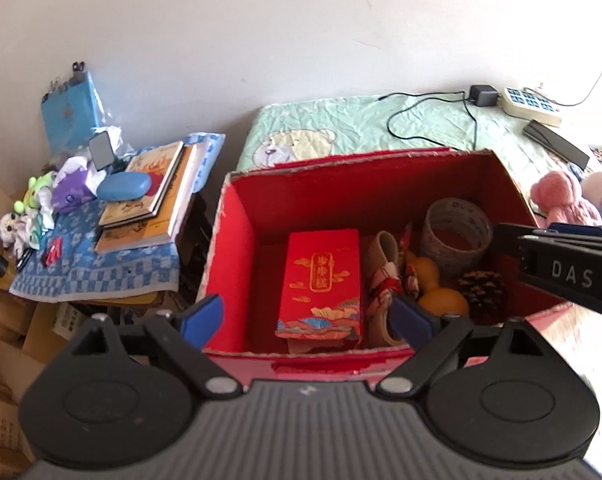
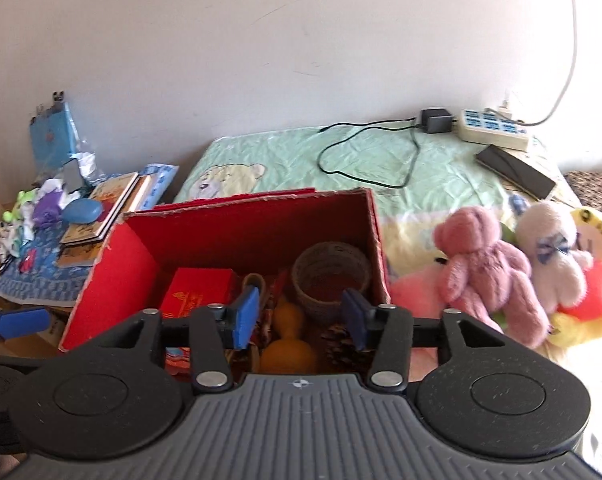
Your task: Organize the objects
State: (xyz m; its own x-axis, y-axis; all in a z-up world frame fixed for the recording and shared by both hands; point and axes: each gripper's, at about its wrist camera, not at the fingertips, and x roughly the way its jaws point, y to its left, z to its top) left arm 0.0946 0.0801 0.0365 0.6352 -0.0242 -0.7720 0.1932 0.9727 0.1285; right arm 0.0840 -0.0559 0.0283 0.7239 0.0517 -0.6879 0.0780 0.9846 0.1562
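**Box is getting crowded, toys are next and that's where it could snag**

Both grippers are hanging over the red box (image 1: 237,264) with nothing in them. The left gripper (image 1: 307,318) has its jaws spread wide, the right gripper (image 2: 301,314) is parted too, a bit narrower.

Already in the box: a red envelope (image 1: 321,284) lying flat around 9 o'clock, a tape roll (image 1: 457,236) at 1 o'clock, an orange gourd (image 1: 441,292) and a pinecone (image 1: 483,290) squeezed toward 4 o'clock. The pink bear (image 2: 489,268) and white bear (image 2: 553,252) lie in a pile on the bed (image 2: 365,160), at 3 o'clock from the box, just beside its wall.

What I'd worry about:
- The bears are tangled together, so a pinch on one probably drags its neighbour along or slips off the fur.
- The two grippers sit close together, so a sideways swing could knock them into each other.
- Clip the box wall on the way over and the cardboard likely shifts on the soft bed.
- The right half is full; dropping a bear there may roll the gourd.
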